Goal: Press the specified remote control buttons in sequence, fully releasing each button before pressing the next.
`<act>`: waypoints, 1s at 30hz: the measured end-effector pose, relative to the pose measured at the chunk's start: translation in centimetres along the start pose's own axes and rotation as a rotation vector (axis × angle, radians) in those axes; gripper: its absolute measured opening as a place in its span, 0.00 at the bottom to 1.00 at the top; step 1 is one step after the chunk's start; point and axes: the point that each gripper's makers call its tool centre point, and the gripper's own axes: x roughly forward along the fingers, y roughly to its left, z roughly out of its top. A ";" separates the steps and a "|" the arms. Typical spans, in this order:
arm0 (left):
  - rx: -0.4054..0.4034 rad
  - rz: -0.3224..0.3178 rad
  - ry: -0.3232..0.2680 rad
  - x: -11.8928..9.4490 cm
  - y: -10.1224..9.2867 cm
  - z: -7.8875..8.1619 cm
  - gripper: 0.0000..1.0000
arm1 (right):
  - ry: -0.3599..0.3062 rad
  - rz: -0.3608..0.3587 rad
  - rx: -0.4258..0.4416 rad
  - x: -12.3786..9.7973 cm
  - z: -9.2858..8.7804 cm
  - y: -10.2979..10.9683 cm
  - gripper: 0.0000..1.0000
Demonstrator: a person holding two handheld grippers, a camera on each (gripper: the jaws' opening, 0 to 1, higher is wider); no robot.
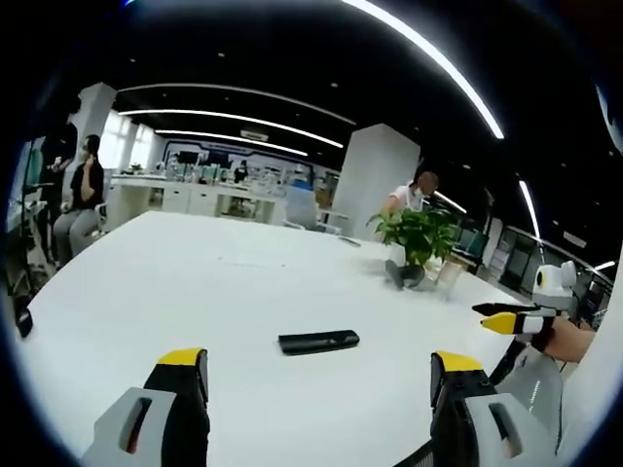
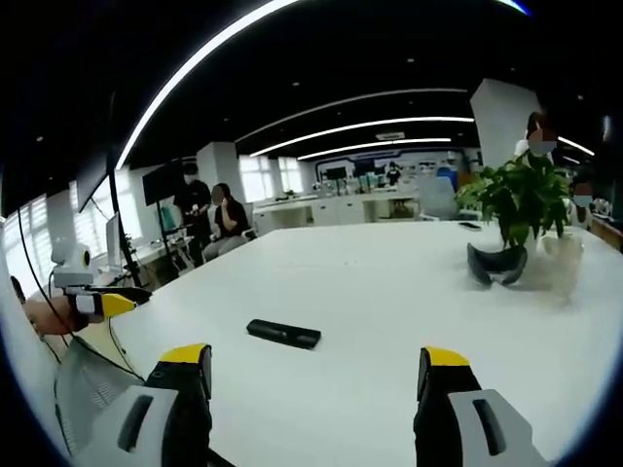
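A black remote control (image 1: 318, 341) lies flat on the white table (image 1: 195, 282), a short way beyond my left gripper (image 1: 319, 363). That gripper is open, its yellow-tipped jaws wide apart with nothing between them. In the right gripper view the remote control (image 2: 283, 334) rests left of centre, just past my right gripper (image 2: 315, 357), which is also open and holds nothing. The right gripper (image 1: 508, 317) comes in from the right edge of the left gripper view, held in a hand. The left gripper (image 2: 109, 302) enters the right gripper view from the left edge.
A potted green plant (image 1: 421, 238) (image 2: 521, 199) stands on the far side of the table, with a dark curved object (image 2: 496, 265) at its base. People sit beyond the table's far edge (image 1: 83, 195) (image 2: 224, 219). Desks and a white pillar (image 1: 375, 180) stand behind.
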 end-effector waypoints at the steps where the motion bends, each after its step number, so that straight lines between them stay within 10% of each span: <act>1: -0.002 -0.006 0.003 0.2 -0.1 0.0 0.97 | -0.001 -0.002 -0.001 -0.1 0.0 0.0 0.86; 25: -0.012 -0.044 0.021 1.0 -1.3 0.2 0.97 | -0.011 -0.053 -0.010 -0.9 0.8 -1.1 0.85; 30: 0.040 -0.080 0.103 2.1 -1.0 -0.5 0.97 | 0.011 -0.034 -0.059 -0.5 0.9 -0.7 0.84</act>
